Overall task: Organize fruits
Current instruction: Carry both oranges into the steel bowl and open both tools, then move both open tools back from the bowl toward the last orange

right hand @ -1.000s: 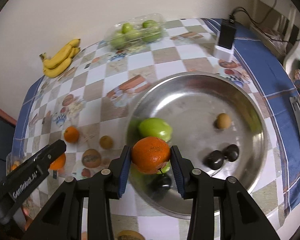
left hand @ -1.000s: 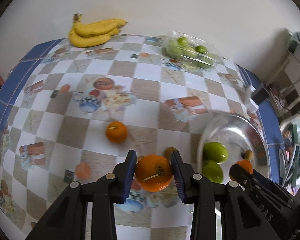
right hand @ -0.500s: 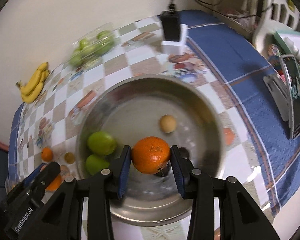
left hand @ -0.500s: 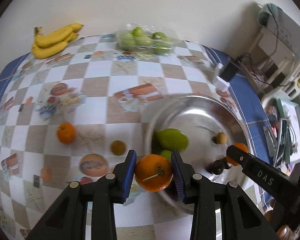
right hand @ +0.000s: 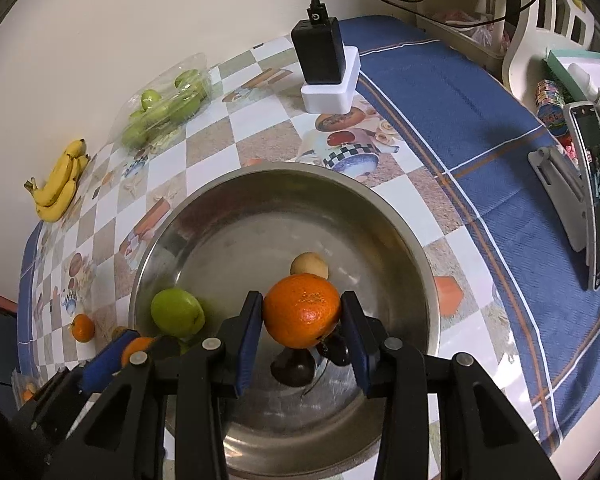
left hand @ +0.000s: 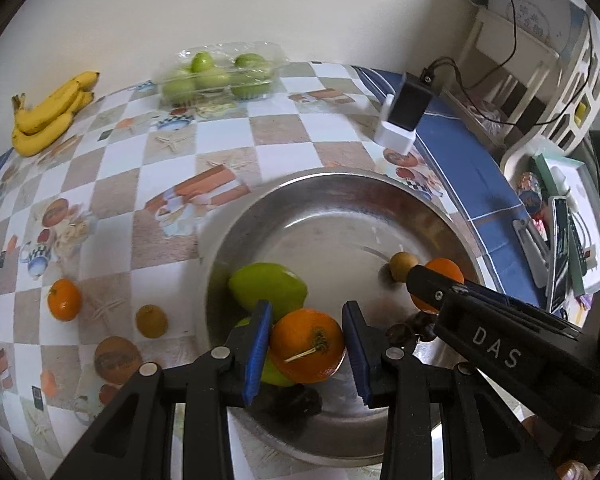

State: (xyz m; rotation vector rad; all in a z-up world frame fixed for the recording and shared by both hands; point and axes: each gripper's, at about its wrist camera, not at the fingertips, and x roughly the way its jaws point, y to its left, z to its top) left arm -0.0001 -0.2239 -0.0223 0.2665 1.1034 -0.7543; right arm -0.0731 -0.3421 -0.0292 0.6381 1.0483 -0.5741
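the orange with the stem (left hand: 307,345) is sitting clamped between the blue pads of the left gripper (left hand: 306,346), hanging over the near side of the steel bowl (left hand: 328,184). a second orange (right hand: 302,310) is being held the same way by the right gripper (right hand: 302,316), above the bowl's middle. both are looking round, firm and light, with dimpled skin that should not slip; gripping across the widest part, as now, seems right, and squeezing harder would risk bruising. under them green fruits (left hand: 268,291), a small tan fruit (right hand: 309,265) and dark fruits (right hand: 292,368) are already lying in the bowl. a small orange (left hand: 63,299) and a brownish fruit (left hand: 151,321) are waiting on the chequered cloth (left hand: 228,136), with bananas (left hand: 48,114) and a clear pack of green fruit (left hand: 216,76) by the wall.
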